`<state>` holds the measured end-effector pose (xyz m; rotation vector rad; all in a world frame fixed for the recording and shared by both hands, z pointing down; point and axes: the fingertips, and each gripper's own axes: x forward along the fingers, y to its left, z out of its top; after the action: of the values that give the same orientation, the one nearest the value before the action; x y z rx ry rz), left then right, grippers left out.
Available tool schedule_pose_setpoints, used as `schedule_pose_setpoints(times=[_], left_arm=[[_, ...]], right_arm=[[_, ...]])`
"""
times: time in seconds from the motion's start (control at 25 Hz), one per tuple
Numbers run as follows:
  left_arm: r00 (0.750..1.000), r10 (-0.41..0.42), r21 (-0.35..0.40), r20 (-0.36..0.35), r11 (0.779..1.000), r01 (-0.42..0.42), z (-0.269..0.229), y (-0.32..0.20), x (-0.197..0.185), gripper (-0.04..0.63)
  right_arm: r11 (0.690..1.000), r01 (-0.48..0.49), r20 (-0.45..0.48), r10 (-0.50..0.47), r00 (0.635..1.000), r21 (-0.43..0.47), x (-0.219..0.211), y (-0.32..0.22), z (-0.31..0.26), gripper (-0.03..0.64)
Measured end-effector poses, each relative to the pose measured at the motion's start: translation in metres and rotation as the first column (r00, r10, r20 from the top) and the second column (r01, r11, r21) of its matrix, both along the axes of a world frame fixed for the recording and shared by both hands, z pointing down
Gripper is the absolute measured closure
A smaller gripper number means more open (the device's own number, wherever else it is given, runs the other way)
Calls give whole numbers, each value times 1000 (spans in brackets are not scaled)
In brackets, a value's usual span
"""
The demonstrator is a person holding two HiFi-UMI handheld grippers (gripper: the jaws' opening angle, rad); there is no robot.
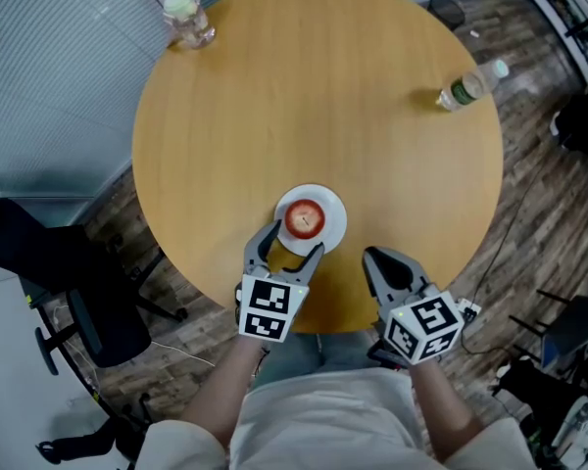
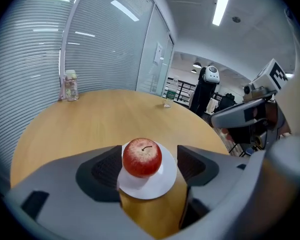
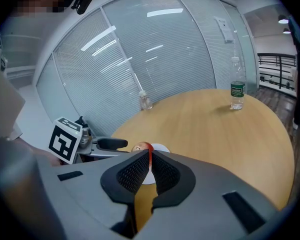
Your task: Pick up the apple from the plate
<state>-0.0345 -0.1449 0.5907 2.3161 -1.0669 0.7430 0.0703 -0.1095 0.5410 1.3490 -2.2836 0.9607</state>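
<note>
worktop [image 1: 314,86]: plate [image 1: 335,225] by near edge, bare wood beyond | plate: holds apple [image 1: 305,219] | left hand-held gripper [image 1: 294,244]: wide, jaws flanking apple, not clamped | right hand-held gripper [image 1: 376,258]: closed, empty, right of plate

The round apple [image 1: 305,219] is red, freckled pale near its stem; the small round plate [image 1: 336,213] is plain white. The round wooden table [image 1: 323,96] is honey-tan with faint straight grain.
</note>
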Motion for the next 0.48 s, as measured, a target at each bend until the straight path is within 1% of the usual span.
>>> schedule_pose_setpoints(times=[0.08, 0.2, 0.32, 0.48], left_arm=[[1000, 11, -12, 7, 1000, -11, 7, -2, 2, 227], [999, 21, -18, 37, 1000, -21, 18, -7, 3, 208], [999, 19, -22, 46, 1000, -18, 24, -13, 2, 206], [996, 47, -28, 73, 999, -45, 36, -15, 6, 205]], right_arm=[[1000, -3, 0, 3, 1000, -7, 2, 1, 2, 580], [1000, -8, 3, 8, 1000, -17, 3, 1, 4, 580], [1000, -10, 6, 10, 1000, -22, 3, 2, 5, 580], [999, -14, 7, 14, 1000, -32, 5, 3, 10, 580]])
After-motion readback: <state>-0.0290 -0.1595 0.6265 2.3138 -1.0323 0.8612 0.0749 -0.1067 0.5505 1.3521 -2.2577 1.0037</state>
